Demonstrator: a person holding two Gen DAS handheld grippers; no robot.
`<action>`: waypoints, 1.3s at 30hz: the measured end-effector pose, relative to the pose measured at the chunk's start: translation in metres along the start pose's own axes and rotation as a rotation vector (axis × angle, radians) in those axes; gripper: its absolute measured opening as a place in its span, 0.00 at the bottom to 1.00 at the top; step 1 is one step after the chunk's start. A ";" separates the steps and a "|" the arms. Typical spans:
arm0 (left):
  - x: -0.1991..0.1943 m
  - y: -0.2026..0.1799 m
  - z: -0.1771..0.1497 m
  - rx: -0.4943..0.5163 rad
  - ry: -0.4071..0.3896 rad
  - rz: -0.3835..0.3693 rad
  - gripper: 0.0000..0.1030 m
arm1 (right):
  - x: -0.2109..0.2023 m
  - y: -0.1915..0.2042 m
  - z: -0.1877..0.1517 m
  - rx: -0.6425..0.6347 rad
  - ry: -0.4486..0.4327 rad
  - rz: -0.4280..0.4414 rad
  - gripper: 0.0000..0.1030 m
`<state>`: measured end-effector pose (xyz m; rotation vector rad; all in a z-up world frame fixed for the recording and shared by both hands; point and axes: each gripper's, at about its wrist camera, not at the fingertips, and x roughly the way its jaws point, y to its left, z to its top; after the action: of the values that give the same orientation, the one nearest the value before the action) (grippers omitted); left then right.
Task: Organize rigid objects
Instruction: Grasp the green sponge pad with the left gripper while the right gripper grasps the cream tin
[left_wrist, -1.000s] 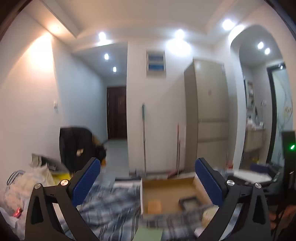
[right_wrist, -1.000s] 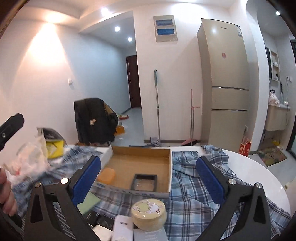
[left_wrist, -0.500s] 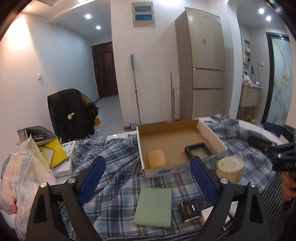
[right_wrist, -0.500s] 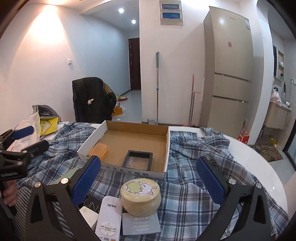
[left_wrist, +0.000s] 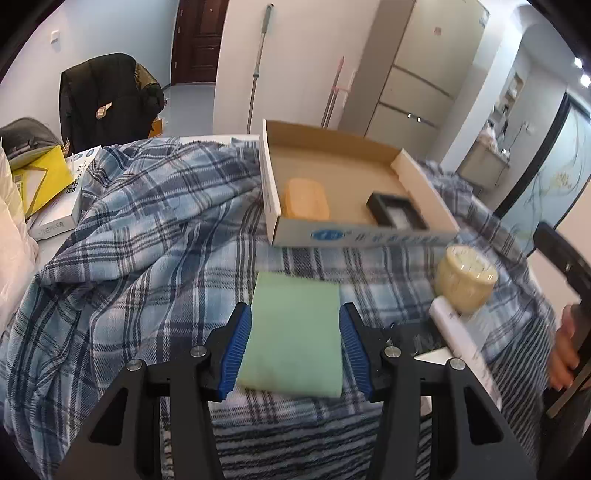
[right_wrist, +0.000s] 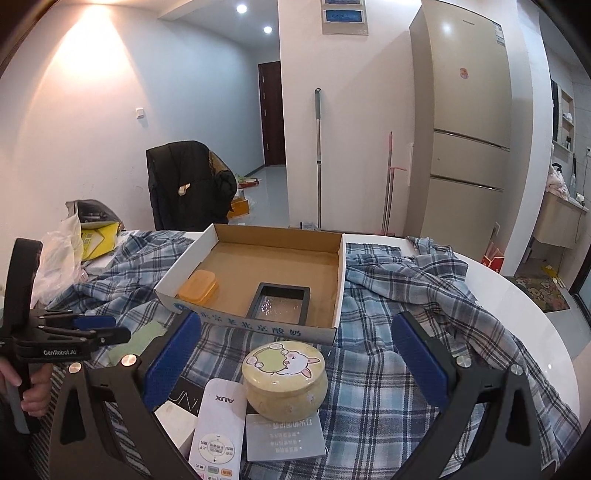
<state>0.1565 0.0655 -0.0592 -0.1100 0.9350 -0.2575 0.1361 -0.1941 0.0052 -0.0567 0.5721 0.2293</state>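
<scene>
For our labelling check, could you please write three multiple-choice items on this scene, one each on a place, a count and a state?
1. Where does the green pad lie?
A. inside the box
B. on the plaid cloth, in front of the box
C. on top of the tin

2. How many things lie in the box?
A. two
B. none
C. four

3. How are the right gripper's jaws?
A. shut on the tin
B. shut on the remote
C. open

Key: 1 B, the pad lies on the cloth between the left gripper's fingers; 2 A, an orange case and a black tray; 3 C, its fingers stand wide of the tin.
</scene>
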 end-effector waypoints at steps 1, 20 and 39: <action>0.001 -0.004 -0.002 0.029 0.012 0.010 0.51 | 0.000 0.000 0.000 0.001 0.002 -0.002 1.00; 0.030 -0.022 -0.019 0.199 0.134 0.086 0.72 | 0.004 -0.006 -0.002 0.013 0.034 -0.018 1.00; 0.031 -0.018 -0.016 0.175 0.142 0.096 0.75 | 0.008 -0.006 -0.004 0.001 0.046 -0.032 1.00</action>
<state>0.1577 0.0398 -0.0894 0.1153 1.0516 -0.2593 0.1421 -0.1984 -0.0029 -0.0707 0.6171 0.1973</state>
